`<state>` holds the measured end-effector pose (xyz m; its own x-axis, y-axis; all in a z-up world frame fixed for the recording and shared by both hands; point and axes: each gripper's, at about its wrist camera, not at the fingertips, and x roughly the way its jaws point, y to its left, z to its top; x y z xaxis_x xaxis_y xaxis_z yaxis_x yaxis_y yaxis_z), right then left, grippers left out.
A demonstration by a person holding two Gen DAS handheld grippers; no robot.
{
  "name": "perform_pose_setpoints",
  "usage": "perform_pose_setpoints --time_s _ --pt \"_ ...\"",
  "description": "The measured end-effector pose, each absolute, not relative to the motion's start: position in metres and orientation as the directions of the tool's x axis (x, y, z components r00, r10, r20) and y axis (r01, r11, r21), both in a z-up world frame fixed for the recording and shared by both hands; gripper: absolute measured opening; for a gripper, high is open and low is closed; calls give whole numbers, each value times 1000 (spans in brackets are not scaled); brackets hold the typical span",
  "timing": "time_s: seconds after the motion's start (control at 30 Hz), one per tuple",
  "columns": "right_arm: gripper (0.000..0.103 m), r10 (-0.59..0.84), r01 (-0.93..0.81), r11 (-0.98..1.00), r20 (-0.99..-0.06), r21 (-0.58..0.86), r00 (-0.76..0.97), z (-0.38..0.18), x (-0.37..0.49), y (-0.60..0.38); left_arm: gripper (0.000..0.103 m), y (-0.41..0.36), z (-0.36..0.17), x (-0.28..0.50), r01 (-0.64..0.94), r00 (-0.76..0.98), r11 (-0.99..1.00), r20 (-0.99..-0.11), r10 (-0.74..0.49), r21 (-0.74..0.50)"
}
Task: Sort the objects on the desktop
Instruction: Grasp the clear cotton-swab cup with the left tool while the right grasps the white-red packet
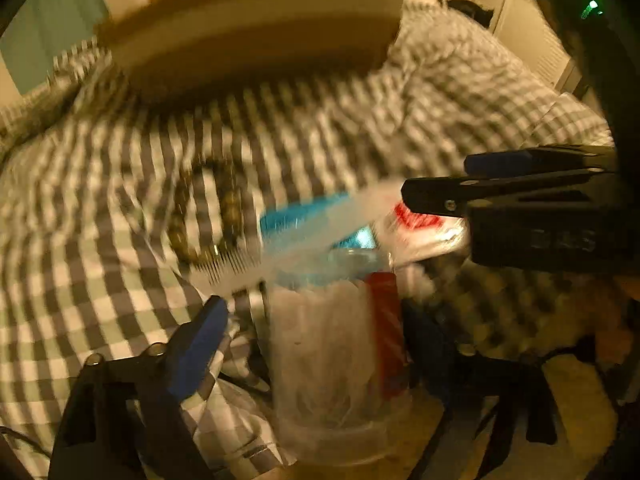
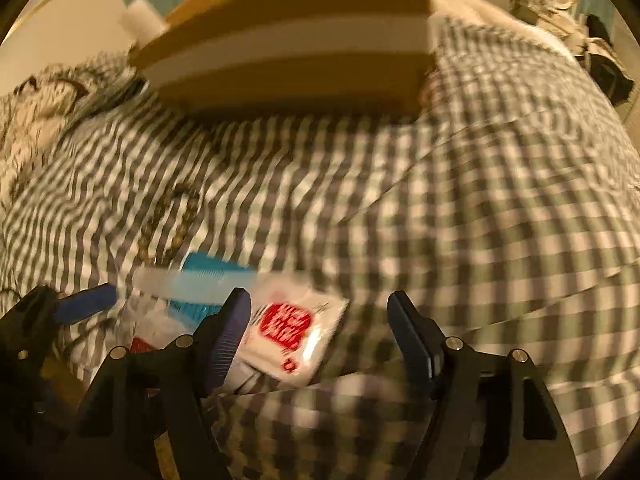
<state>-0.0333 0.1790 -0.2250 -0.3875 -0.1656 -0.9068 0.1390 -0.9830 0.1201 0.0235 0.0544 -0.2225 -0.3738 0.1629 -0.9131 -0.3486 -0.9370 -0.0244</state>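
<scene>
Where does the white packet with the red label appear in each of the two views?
Left wrist: white packet, right of centre, partly hidden under the right gripper.
Right wrist: white packet, lower centre-left, beside the right gripper's left finger.
Shared landmark: the blue comb, lying next to the packet on the checkered cloth.

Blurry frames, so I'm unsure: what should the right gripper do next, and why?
Probably shift the right gripper slightly left to centre on the white packet. The gripper's jaws stand open, and the packet lies by its left finger, off-centre.
</scene>
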Motion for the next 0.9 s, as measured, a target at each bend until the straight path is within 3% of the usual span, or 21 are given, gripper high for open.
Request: perform_pose_setpoints --time_s 0.03,0.47,0.5,0.6,0.63,0.9 --pt "71 -166 146 -982 -913 119 -374 -229 -34 176 67 52 -225 23 -343 -366 -939 -916 166 -33" --pt "73 -117 216 -975 -946 52 -302 -257 -31 148 66 27 -196 16 -292 -450 -955 -873 185 -52" --pt "70 -116 218 -975 -945 49 -307 -258 -31 147 66 25 -190 17 -298 -464 -953 -864 195 -55" --pt "47 -144 224 -972 -936 73 -320 -258 -28 146 66 21 -175 18 -305 -514 -951 -832 209 -51" --pt "43 -155 222 -971 -932 84 -328 -257 -27 147 66 20 -171 18 -301 -528 -952 -822 212 -52" --pt "36 -194 190 -976 -839 111 -508 -218 -16 160 66 1 -131 17 -224 -679 -974 -709 190 -47"
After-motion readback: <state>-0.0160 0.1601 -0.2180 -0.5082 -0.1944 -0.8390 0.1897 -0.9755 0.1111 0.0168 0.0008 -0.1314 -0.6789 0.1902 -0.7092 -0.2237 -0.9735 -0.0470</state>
